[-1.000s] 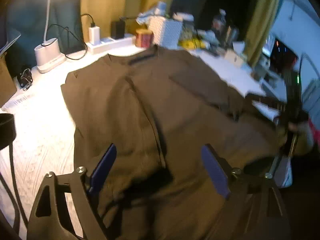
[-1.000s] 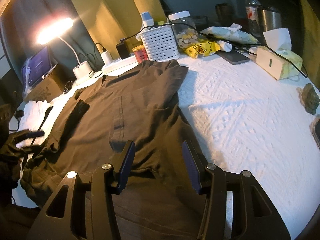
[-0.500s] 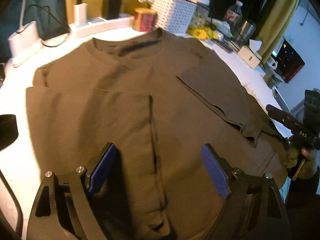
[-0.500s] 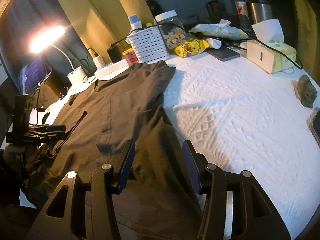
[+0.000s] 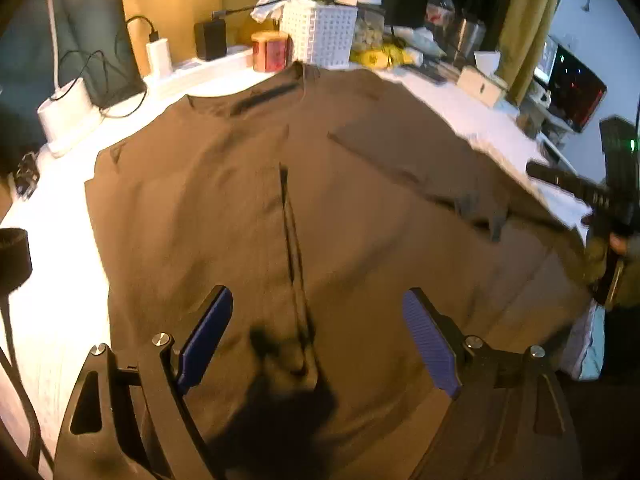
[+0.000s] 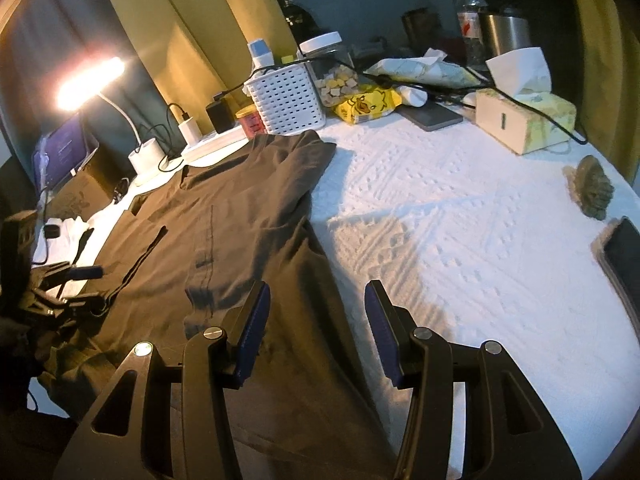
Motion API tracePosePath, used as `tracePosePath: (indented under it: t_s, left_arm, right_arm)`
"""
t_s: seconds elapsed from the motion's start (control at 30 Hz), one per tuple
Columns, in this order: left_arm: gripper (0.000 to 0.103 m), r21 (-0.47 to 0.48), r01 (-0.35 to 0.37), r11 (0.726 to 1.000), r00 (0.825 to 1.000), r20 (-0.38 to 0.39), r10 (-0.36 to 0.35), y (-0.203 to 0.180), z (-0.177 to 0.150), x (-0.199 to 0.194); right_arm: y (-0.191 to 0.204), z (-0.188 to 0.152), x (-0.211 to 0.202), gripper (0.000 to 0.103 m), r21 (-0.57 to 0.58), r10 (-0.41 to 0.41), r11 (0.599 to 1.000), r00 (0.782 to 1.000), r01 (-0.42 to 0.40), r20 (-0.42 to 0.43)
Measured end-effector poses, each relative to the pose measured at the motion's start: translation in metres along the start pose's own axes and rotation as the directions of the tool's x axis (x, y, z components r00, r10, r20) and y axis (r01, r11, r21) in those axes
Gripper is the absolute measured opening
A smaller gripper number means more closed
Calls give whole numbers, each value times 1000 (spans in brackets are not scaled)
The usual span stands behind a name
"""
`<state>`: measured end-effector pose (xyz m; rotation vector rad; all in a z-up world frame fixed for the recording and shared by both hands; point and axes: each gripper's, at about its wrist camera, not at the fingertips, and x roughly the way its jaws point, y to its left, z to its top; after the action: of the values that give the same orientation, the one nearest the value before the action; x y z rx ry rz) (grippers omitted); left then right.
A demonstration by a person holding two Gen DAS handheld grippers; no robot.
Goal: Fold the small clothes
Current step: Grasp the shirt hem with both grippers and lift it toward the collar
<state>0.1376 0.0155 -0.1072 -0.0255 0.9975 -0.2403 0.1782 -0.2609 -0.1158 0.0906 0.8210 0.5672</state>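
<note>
- Brown shirt [image 5: 360, 208] lies flat on the white textured cover [image 6: 460, 232] of the bench, collar toward the far clutter, both side panels folded in over the middle.
- Folded left panel's inner edge [image 5: 292, 248] runs straight down the shirt's middle; the right sleeve's edge [image 5: 400, 168] crosses diagonally.
- Shirt's right edge [image 6: 316, 236] borders a wide bare stretch of cover; its left edge lies near the bench's left side.
- Left gripper [image 5: 316, 336] over the hem end, jaws wide apart, nothing between the pads, not touching cloth as far as visible.
- Right gripper [image 6: 316, 328] above the shirt's right hem edge, jaws parted, empty.
- Far edge crowded: white basket [image 6: 286, 98] just beyond the collar, red tin [image 6: 250, 120], power strip [image 6: 216, 146], lamp base [image 6: 146, 156].
- Tissue box [image 6: 524, 120] and a small brown object [image 6: 590, 188] sit well right of the shirt.
</note>
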Motion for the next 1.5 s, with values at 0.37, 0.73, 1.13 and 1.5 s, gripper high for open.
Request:
tracePosePath:
  t_s: [0.37,0.73,1.13,1.5]
  left_arm:
    - [86,-35,68,997,998,-9,-69,-12,-35,-9]
    - [86,-116,-76,990,981,167,94,-5,-63,-58]
    - [72,-209,-243,947,939,193,283,18,-125,-84]
    - [44,-260,-323,910,923,125,364,33,-151,-84]
  right_arm:
    - [6,-16,-28,52,-23,-44,999,999,44,10]
    - [9,-62,-56,52,-58,-102,993,995,100,-20]
    - [-12,-88,-78,52,-51,-231,972,973,230,-14]
    - [-7,-94,-69,50,-99,-257,962,966,254,-22]
